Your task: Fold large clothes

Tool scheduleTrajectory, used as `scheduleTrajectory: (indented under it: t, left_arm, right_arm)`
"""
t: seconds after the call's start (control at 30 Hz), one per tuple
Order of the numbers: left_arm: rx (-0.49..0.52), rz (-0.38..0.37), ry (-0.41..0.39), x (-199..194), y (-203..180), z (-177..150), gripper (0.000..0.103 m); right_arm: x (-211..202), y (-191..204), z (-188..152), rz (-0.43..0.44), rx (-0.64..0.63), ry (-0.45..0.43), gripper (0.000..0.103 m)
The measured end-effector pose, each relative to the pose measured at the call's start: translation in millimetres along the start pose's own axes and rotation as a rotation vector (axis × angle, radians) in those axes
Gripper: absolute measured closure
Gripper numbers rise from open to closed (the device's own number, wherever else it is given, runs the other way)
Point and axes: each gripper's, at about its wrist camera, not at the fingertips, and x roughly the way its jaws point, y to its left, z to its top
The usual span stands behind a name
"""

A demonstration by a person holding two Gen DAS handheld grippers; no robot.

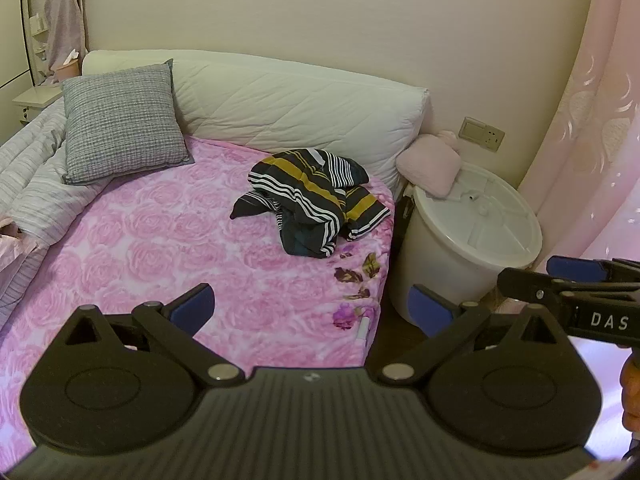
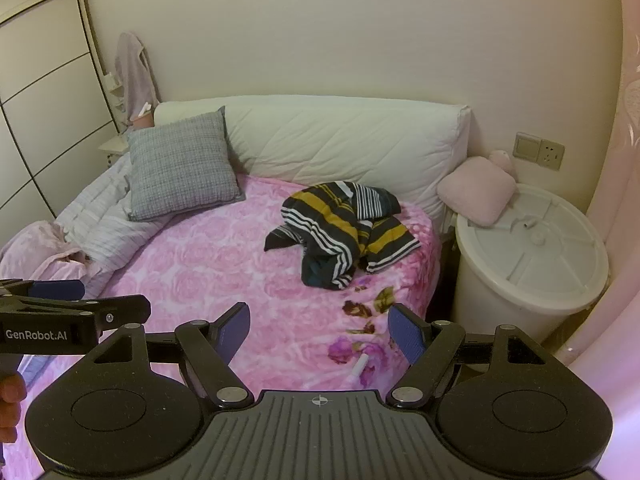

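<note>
One crumpled striped garment [image 1: 316, 200], dark with white and mustard bands, lies in a heap on the pink rose-patterned bedspread [image 1: 168, 248], toward the bed's right side and just in front of the long white bolster [image 1: 288, 104]. Both grippers hang well short of it, tilted down over the near end of the bed, touching nothing. The left gripper [image 1: 312, 312] has its blue pads spread wide with only bedspread between them; the right gripper [image 2: 320, 332] is likewise parted and empty. A grey checked cushion [image 1: 120, 120] leans at the bolster's left end. Beside the bed stands a white lidded bin [image 1: 472, 240] with a small pink pillow [image 1: 432, 168] resting on its lid. Only the right wrist view takes in the wardrobe doors [image 2: 44, 100] and a pink cloth [image 2: 36, 256] bunched at the bed's left edge.
</note>
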Motion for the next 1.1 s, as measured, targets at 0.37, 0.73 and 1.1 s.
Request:
scheduleTrajectory:
  t: [0.37, 0.73, 1.1]
  left_arm:
    - [0.021, -0.014, 0.005, 5.3, 1.4, 5.7, 0.002]
    - [0.030, -0.027, 0.018, 13.4, 10.7, 11.3, 0.002]
    - [0.022, -0.034, 0.039, 26.7, 18.8, 17.7, 0.002]
  right_arm:
    - [1.8, 1.1, 0.7, -0.011, 0.013, -0.005, 0.030]
    - [10.7, 3.5, 4.0, -0.028, 0.020, 0.006, 0.030]
    - [24.5, 3.6, 8.4, -0.038, 0.022, 0.029, 0.030]
